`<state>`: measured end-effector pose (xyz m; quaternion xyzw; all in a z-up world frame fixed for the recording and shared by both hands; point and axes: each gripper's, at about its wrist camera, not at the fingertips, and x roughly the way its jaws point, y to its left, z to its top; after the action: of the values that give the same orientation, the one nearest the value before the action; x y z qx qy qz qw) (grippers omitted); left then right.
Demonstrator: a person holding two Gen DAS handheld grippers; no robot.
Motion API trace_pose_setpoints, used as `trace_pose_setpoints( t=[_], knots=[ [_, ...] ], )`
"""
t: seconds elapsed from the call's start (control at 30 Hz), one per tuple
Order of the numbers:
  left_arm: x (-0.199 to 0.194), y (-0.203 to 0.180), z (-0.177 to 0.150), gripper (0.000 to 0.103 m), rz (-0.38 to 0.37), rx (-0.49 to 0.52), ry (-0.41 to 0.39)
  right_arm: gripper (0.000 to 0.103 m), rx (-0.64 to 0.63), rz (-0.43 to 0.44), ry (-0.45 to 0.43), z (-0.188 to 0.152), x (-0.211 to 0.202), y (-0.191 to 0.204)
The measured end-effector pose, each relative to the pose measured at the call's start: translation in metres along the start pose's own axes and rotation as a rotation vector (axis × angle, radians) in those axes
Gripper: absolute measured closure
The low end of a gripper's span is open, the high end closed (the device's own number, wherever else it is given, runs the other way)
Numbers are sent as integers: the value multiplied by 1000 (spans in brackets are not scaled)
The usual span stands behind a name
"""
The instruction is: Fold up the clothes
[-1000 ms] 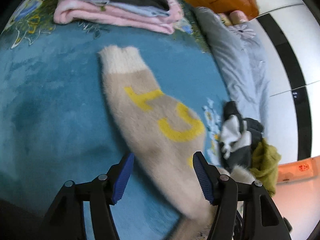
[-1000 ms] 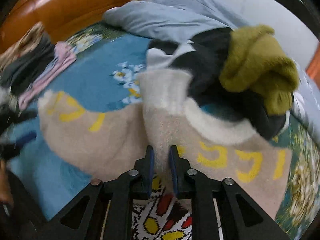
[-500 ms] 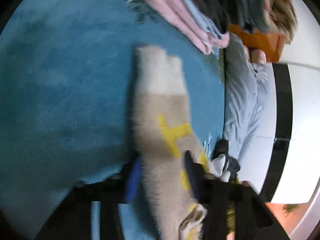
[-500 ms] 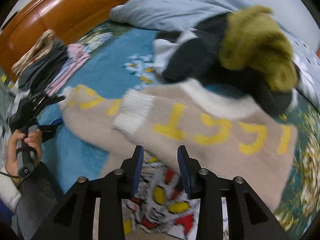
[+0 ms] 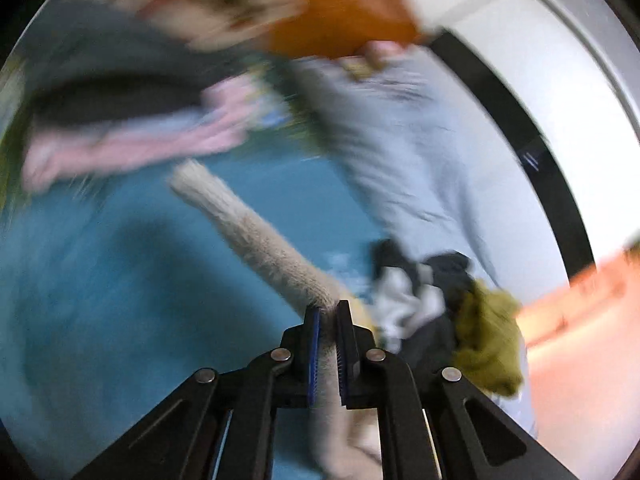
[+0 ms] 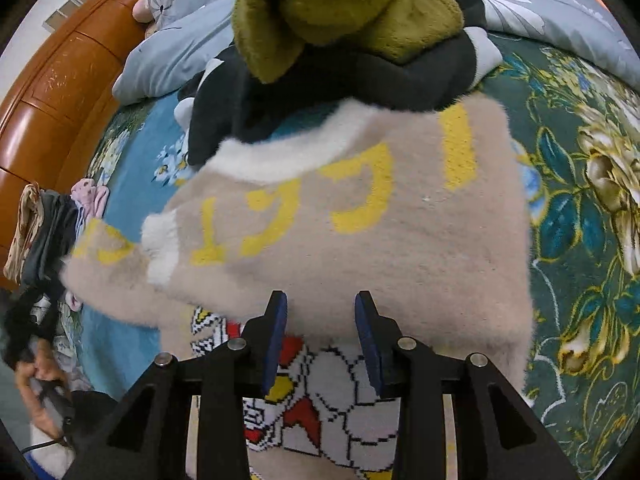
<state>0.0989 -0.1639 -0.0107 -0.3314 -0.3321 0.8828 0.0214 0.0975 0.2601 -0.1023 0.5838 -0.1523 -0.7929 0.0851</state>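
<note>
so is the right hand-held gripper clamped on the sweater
No, the right hand-held gripper is open, its blue pads apart and hovering over the beige sweater without pinching any fabric.

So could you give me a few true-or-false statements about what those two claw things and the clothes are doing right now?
1. The left gripper is clamped on the beige sweater's sleeve. True.
2. The right gripper is pinching the beige sweater. False: its jaws stand open, holding nothing.
3. An olive-green garment sits on top of a dark garment. True.
4. The sweater's letters are red. False: they are yellow.
</note>
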Motion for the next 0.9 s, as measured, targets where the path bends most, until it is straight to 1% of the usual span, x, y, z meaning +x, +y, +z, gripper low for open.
trace_pose_setpoints(
  t=[0.03, 0.1, 0.17, 0.23, 0.3, 0.37, 0.47, 0.53, 0.6, 0.63, 0.7, 0.73, 0.77, 0.8, 0.87, 0.9],
  knots=[
    [-1, -27, 0, 96, -31, 85, 0, 67, 3, 3, -2, 0, 0, -2],
    [3, -77, -13, 96, -83, 249, 25, 67, 10, 3, -14, 3, -2, -4],
    [15, -118, -38, 96, -125, 391, 83, 67, 23, 1, -31, 6, -6, -10],
    [33, -151, -70, 96, -148, 513, 163, 67, 42, -2, -44, 8, -10, -20],
    [54, -167, -96, 96, -142, 568, 241, 67, 57, 2, -51, 7, -13, -28],
    [73, -174, -122, 96, -134, 592, 328, 67, 71, 8, -58, 6, -15, -36],
    [91, -181, -153, 96, -109, 634, 414, 67, 91, 16, -68, 4, -19, -47],
    [101, -186, -169, 95, -86, 674, 467, 67, 105, 22, -75, 3, -21, -54],
    [105, -185, -178, 94, -81, 667, 509, 67, 118, 38, -77, 3, -22, -58],
    [105, -183, -181, 92, -80, 659, 528, 67, 122, 55, -75, 3, -20, -57],
    [100, -174, -177, 86, -82, 615, 542, 67, 132, 90, -70, 4, -16, -54],
    [97, -169, -174, 74, -84, 590, 547, 67, 137, 107, -68, 5, -14, -52],
    [93, -163, -171, 62, -85, 565, 551, 64, 142, 125, -66, 5, -12, -51],
    [90, -158, -168, 56, -86, 540, 555, 56, 147, 142, -63, 6, -10, -50],
    [83, -147, -162, 45, -89, 490, 564, 48, 156, 176, -59, 6, -7, -47],
    [80, -142, -160, 44, -90, 465, 568, 46, 161, 194, -56, 7, -5, -46]
  ],
)
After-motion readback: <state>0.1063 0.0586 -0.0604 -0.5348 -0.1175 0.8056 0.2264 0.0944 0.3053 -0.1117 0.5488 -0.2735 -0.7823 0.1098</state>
